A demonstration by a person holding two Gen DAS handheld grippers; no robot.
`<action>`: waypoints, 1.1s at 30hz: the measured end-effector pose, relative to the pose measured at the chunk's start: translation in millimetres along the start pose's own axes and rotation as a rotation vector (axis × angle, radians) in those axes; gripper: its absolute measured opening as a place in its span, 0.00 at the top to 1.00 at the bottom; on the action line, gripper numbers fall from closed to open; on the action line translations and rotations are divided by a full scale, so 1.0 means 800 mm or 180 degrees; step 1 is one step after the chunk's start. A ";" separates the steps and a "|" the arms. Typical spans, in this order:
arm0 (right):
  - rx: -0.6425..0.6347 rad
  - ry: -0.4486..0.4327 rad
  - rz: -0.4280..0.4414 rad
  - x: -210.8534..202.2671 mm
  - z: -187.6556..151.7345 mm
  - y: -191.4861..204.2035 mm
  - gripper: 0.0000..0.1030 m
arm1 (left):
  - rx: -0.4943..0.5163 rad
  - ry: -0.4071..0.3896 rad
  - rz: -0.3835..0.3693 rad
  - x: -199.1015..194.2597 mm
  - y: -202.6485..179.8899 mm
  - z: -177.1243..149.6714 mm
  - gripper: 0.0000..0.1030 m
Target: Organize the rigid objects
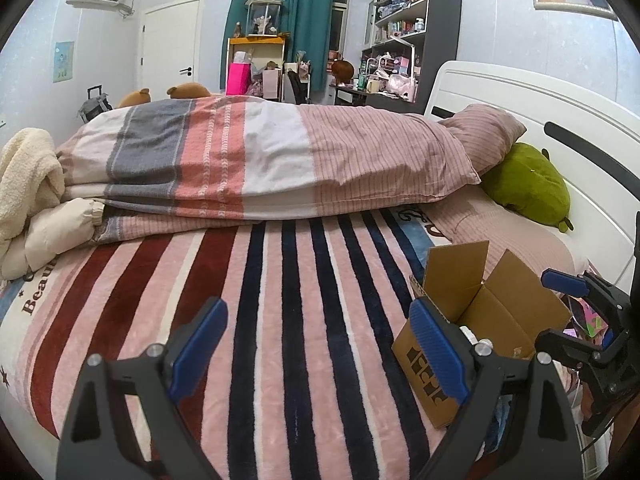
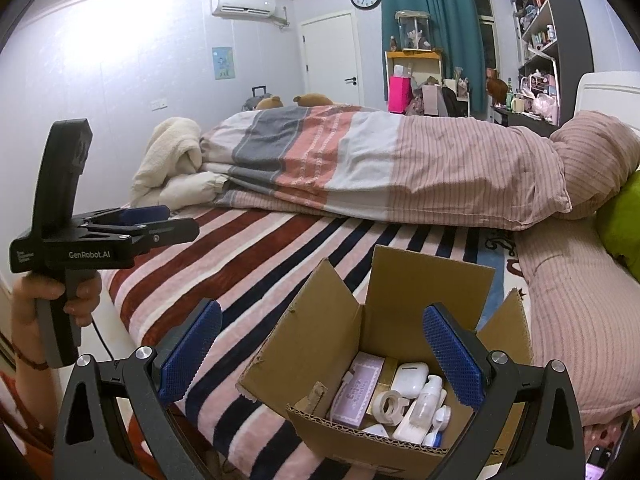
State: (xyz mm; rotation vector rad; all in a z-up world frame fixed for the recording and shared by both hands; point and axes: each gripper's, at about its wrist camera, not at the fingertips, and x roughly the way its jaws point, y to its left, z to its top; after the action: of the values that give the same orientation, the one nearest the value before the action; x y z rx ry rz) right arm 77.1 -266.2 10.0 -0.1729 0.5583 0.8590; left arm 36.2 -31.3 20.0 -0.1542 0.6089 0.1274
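Both claws wide, empty; only right wrist view shows cardboard box (image 2: 320, 344) contents: tape roll (image 2: 389, 403), bottles.

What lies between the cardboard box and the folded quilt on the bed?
Only bare striped blanket separates the cardboard box from the folded quilt; the right wrist view shows it best, the left wrist view agrees.

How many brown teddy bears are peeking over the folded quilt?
2: one bear at the left, another bear just right of it, both behind the quilt. More may be hidden.
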 end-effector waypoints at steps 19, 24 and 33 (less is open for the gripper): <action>0.0030 0.0013 -0.0008 0.001 -0.001 0.003 0.02 | 0.0008 0.0000 -0.0009 0.001 0.002 0.000 0.12; 0.0031 0.0010 -0.0013 0.001 -0.001 0.003 0.02 | 0.0006 0.0001 -0.0005 0.000 0.002 0.000 0.12; 0.0038 0.0013 -0.0008 0.001 -0.001 0.005 0.02 | 0.0008 0.0003 -0.0008 0.000 0.002 0.001 0.12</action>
State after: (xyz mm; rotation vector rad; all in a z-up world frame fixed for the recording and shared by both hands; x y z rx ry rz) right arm 74.3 -263.2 9.0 -0.1644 0.5669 0.8530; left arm 36.3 -29.7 20.3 -0.1527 0.6097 0.1242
